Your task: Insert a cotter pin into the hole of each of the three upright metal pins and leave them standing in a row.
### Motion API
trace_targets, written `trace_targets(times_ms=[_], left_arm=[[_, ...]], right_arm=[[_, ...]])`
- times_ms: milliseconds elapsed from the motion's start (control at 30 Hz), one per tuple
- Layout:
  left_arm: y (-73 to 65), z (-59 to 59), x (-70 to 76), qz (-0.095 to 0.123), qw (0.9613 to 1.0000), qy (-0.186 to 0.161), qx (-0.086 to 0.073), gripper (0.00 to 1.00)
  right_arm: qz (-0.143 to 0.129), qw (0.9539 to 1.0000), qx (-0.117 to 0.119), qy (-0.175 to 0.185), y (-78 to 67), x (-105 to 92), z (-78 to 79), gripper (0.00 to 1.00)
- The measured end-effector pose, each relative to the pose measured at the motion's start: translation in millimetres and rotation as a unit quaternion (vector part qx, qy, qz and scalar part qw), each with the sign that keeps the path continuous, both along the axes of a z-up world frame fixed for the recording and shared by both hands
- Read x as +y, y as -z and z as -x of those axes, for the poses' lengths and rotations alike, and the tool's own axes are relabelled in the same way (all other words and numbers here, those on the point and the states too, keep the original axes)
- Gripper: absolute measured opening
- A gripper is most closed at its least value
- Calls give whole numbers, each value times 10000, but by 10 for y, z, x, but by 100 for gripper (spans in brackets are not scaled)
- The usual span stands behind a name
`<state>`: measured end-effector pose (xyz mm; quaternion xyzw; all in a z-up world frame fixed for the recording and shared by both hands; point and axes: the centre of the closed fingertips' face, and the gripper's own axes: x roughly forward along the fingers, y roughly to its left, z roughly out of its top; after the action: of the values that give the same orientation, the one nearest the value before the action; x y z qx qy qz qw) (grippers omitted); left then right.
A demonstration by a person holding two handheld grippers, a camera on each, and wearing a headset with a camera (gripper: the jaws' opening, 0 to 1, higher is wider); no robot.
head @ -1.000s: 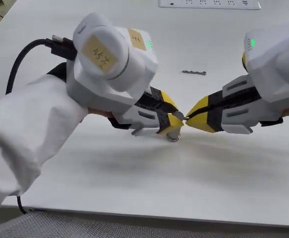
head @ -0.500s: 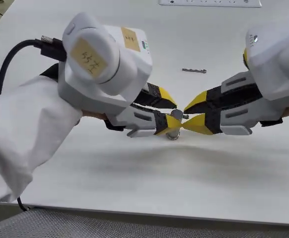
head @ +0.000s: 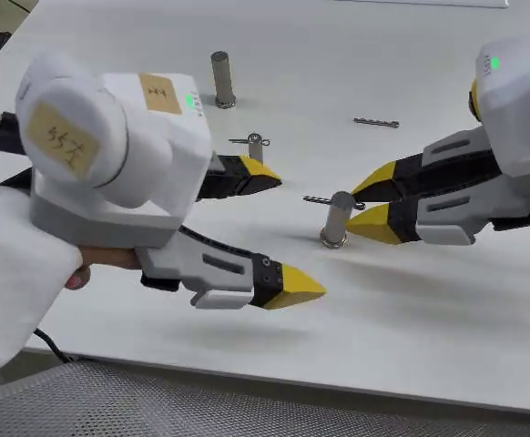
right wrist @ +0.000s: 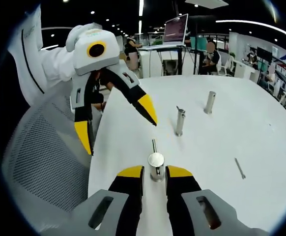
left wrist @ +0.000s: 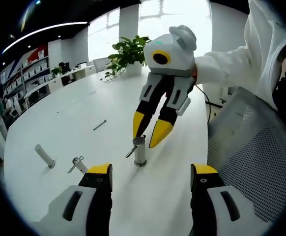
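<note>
Chair, grey mesh, at the near edge of the white surface.

Left gripper: white body, black fingers with yellow tips. It is held in a hand with a white sleeve and hovers above the surface at the near left. Fingers spread wide with nothing between them. The tips point toward the nearest metal pin and are clear of it.

Nearest metal pin: grey cylinder, upright on a flanged base, mid-surface.

Cotter pin: passes crosswise through the hole near the top of the nearest metal pin. The legs stick out on one side and the looped end on the other.

Right gripper: same make, set at the right. Fingers a little apart, their tips just beside the top of the nearest metal pin. In the right gripper view one tip sits on each side of it. The looped end of the cotter pin lies between the tips. Whether they touch metal cannot be told.

Middle metal pin: upright, farther back and to the left, partly behind the left gripper's upper finger.

Second cotter pin: through the top of the middle metal pin.

Far metal pin: upright, farthest back. The three pins stand apart in a slanting row.

Loose cotter pin: flat on the surface, right of the row, well apart from the pins.
</note>
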<state>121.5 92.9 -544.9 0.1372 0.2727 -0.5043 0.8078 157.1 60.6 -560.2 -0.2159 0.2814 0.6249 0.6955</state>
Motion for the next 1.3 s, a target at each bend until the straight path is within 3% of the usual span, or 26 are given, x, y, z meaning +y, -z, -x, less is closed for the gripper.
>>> trace_targets(times_ms=[333, 533, 633, 700, 833, 933, 1033, 1300], left_arm=[[-54, 59, 116, 234, 9986, -469, 25, 89], [-80, 87, 145, 377, 9972, -630, 131, 99], [-100, 99, 146, 457, 9965, -683, 146, 99], [-115, 76, 173, 423, 9961, -776, 29, 99], [-116, 83, 204, 457, 9949, -894, 92, 99], [-92, 117, 234, 371, 9950, -925, 89, 99], [-77, 114, 302, 101, 9950, -990, -90, 99], [-131, 135, 350, 177, 9931, -1157, -57, 99]], right_arm=[[24, 10000, 46, 37, 21, 27, 2, 12], [30, 10000, 40, 41, 25, 75, 5, 12], [26, 10000, 57, 44, 55, 96, -7, 12], [46, 9999, 70, 56, 54, 111, -17, 11], [80, 10000, 20, 2, 61, 125, -19, 10], [165, 9998, -30, -92, 62, 104, -25, 9], [231, 9996, -75, -139, 70, 93, -35, 9], [335, 9991, -169, -171, 69, 100, -48, 8]])
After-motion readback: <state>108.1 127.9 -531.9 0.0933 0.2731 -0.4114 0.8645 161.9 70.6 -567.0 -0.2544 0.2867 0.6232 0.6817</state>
